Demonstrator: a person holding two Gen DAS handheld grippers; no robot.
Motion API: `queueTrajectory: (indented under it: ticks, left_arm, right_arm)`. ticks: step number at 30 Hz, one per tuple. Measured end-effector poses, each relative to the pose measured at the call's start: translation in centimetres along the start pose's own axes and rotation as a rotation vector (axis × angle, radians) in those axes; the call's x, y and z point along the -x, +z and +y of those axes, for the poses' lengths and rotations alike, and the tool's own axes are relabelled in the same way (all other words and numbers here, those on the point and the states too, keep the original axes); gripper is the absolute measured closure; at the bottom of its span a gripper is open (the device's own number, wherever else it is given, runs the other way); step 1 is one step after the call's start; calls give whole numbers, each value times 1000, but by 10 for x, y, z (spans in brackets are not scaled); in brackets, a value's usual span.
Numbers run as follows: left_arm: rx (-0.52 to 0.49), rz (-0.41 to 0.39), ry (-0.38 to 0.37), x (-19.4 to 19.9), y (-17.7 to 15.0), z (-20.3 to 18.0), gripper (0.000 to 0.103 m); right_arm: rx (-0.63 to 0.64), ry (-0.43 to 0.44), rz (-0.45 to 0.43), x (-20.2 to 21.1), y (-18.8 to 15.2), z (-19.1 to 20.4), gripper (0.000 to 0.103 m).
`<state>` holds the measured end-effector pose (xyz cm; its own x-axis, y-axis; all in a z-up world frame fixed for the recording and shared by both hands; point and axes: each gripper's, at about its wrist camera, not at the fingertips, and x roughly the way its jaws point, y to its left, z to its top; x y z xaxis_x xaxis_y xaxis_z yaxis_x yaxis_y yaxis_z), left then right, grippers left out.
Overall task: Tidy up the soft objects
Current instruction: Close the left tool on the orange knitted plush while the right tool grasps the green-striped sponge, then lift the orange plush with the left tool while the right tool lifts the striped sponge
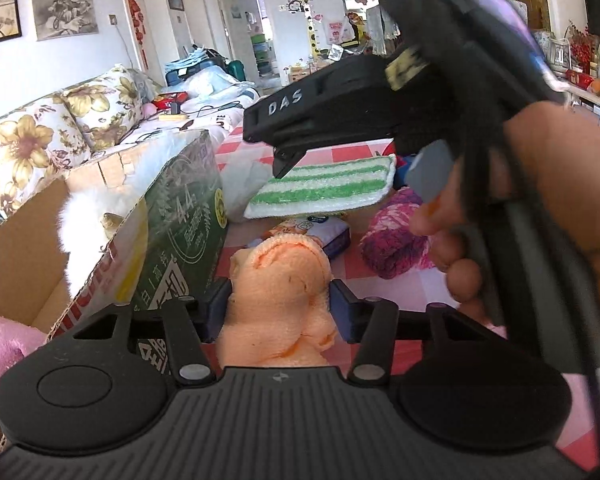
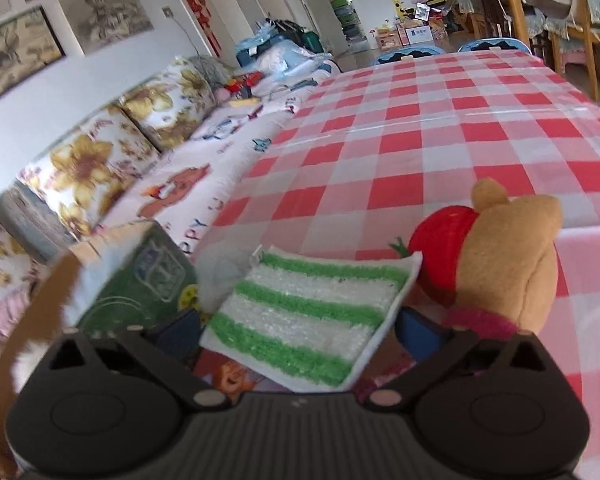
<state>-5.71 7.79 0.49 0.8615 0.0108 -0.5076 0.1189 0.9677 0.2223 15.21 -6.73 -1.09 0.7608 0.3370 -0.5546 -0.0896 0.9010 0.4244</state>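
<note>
My left gripper [image 1: 278, 306] is shut on a bunched orange cloth [image 1: 280, 280] and holds it just right of an open cardboard box [image 1: 172, 216]. My right gripper [image 2: 300, 328] is shut on a green-and-white striped pad [image 2: 312, 312], lifted above the checked table. In the left wrist view the right gripper [image 1: 284, 164] holds that pad [image 1: 324, 192] in the air beyond the orange cloth. The box holds a white fluffy item [image 1: 96, 208] and a pink plush [image 1: 4, 344].
A brown bear plush with a red part [image 2: 496, 260] sits right of the pad. A pink yarn ball [image 1: 392, 236] and a blue packet [image 1: 332, 236] lie on the red checked tablecloth [image 2: 420, 128]. A floral sofa [image 2: 112, 148] runs along the left.
</note>
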Motion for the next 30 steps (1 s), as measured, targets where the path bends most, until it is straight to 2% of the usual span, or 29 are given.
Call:
queueTrajectory:
  ticks: [2,4,5,6,7,8,10,11,16,23,30]
  left_arm:
    - [15,6,-8,-2,2,2,42]
    - [36,12,-18,-3,4,5,42]
    - [43,14,-20,-4,4,6,42]
    - [47,15,-22,-6,5,7,42]
    - [51,16,-23,-7,6,7,42]
    - [56,17,-25,-8,6,7,42]
    - [63,21,-27,-10,7,7,42]
    - [70,24,-29,-10,8,8,42]
    - [95,28,-44,-12,8,12,43]
    - [148,38,-75,-12,10,21,43]
    - [214,52,-118,-13,8,29,43]
  right_arm:
    - [14,4,-16,-2,0,1,6]
    - [12,2,-33,-2,1,-1,29]
    - [12,1,-42,-1,2,-3,36]
    - [6,-2,-49,-1,3,-4,51]
    - [-8,-3,-53,0,4,-7,60]
    - [-27,-2,-57,1,4,-11,65]
    - [-51,-2,-64,1,5,-15,81]
    - [-63,1,-66,2,4,-18,85]
    - [-99,45,-77,11,5,-19,93]
    - [39,7,-124,38,3,3,98]
    - [96,-24,-133,74,-4,-2,100]
